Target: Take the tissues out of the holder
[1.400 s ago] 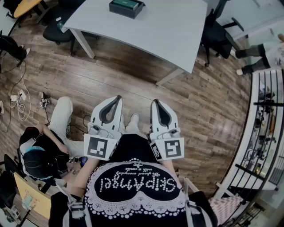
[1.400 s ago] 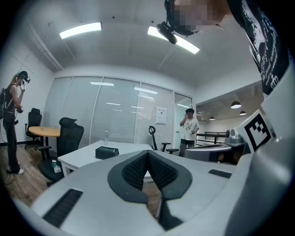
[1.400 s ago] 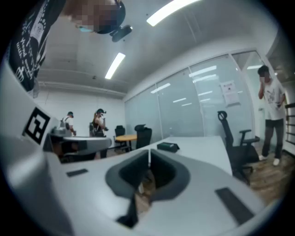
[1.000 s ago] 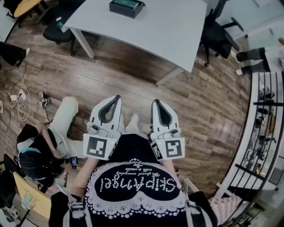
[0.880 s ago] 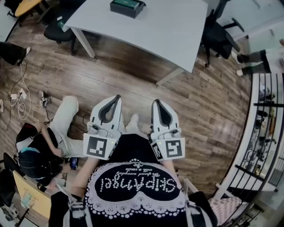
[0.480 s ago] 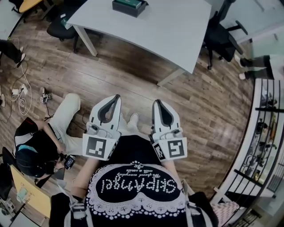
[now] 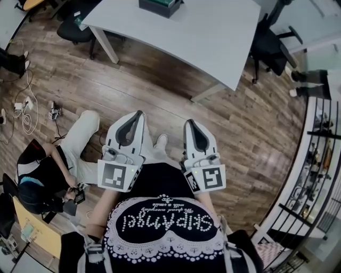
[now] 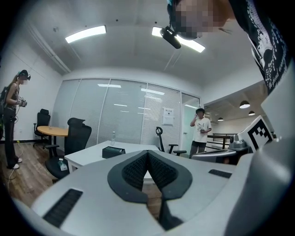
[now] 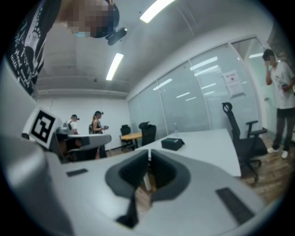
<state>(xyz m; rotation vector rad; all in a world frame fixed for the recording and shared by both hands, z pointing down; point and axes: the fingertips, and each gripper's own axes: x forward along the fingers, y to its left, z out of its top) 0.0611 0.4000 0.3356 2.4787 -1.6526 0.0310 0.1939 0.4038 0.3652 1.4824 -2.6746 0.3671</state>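
Note:
The tissue holder (image 7: 160, 5) is a dark box with a green top, standing on the far part of the white table (image 7: 202, 37). It also shows small in the left gripper view as the holder (image 8: 113, 151) and in the right gripper view as the holder (image 9: 173, 143). My left gripper (image 7: 139, 113) and right gripper (image 7: 187, 122) are held side by side close to my body, over the wooden floor and well short of the table. Both are shut with nothing between the jaws, which meet at the left gripper's tip (image 8: 148, 152) and the right gripper's tip (image 9: 149, 152).
A person sits on the floor (image 7: 48, 170) to my left, beside cables (image 7: 24, 106). Office chairs (image 7: 269, 48) stand round the table. A railing with shelves (image 7: 314, 170) runs along the right. A person stands beyond the table (image 8: 200, 131), another at the left (image 8: 11, 124).
The table and holder have slid up toward the frame's top edge. The seated person at left has shifted. Both grippers stay shut and side by side.

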